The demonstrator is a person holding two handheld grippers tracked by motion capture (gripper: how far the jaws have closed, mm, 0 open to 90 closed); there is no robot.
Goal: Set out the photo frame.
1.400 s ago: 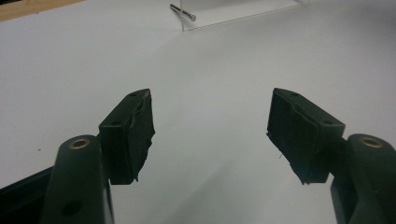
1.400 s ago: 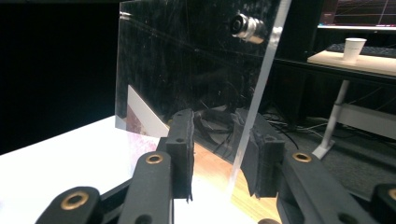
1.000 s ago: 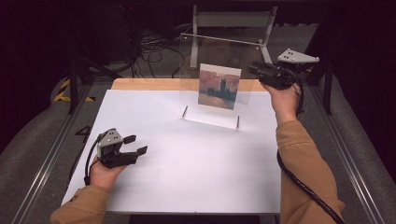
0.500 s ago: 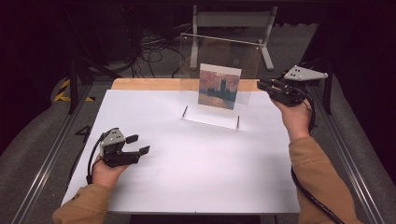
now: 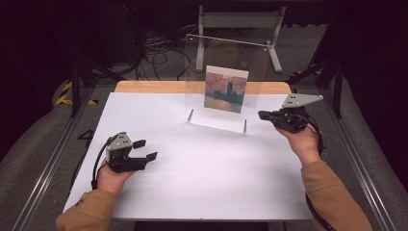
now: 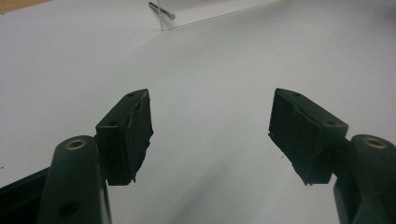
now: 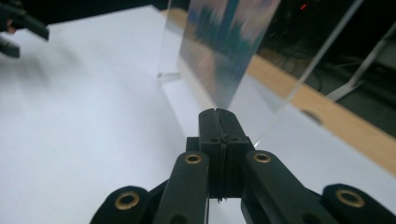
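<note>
The right gripper [image 5: 262, 115], jaws pressed together on nothing, sits at center right, pointing left at the clear picture stand's [image 5: 219, 72] near edge, probably not touching.

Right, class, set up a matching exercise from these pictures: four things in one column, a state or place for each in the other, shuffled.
Things:
1. left gripper
2. right gripper
3. clear frame
4. painted picture

States or places:
A. shut, nothing between the pads
B. stands upright at the back of the white sheet
C. open, low over the sheet
D. inside the clear frame

Pairs: 1-C, 2-A, 3-B, 4-D
</note>
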